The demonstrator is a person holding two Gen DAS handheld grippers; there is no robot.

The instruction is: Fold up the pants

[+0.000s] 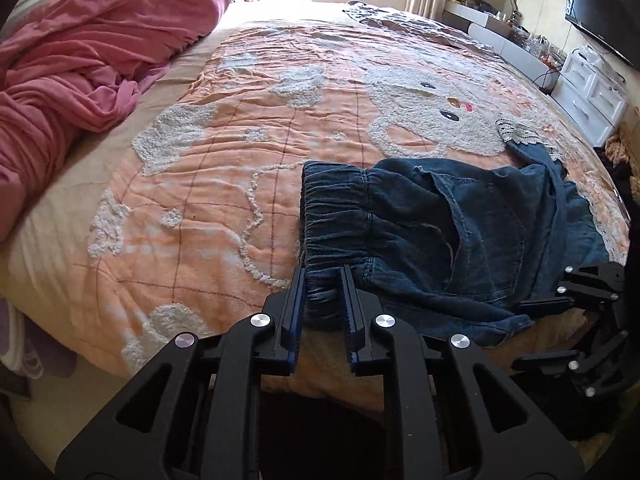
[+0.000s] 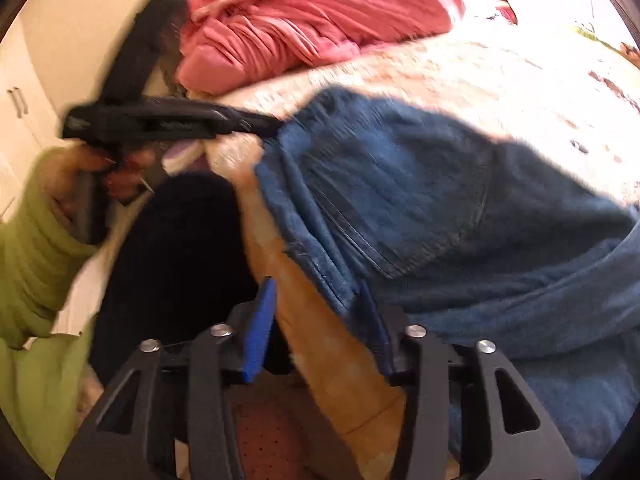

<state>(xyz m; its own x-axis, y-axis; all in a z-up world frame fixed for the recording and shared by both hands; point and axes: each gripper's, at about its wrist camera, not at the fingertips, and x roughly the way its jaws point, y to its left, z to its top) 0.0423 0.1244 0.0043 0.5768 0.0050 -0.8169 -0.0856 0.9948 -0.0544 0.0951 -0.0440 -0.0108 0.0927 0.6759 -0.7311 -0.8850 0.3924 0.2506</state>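
Dark blue denim pants point(image 1: 460, 232) with a gathered elastic waistband lie on the orange bedspread point(image 1: 240, 184) near the bed's front edge. My left gripper point(image 1: 322, 280) is shut on the near corner of the waistband, denim bunched between its blue pads. In the right wrist view it point(image 2: 272, 127) reaches in from the left, held by a hand point(image 2: 80, 172) in a green sleeve. My right gripper point(image 2: 316, 312) stands open at the pants' point(image 2: 420, 200) near edge, with bedspread between the fingers and denim against the right finger point(image 2: 372, 316). It shows again at the left wrist view's right edge point(image 1: 518, 335).
A crumpled pink quilt point(image 1: 80, 60) fills the bed's left side point(image 2: 312, 20). White drawers point(image 1: 592, 96) and a wall television point(image 1: 596, 16) stand beyond the right side. A white wardrobe point(image 2: 16, 100) is at the left. The bed's front edge drops off just below both grippers.
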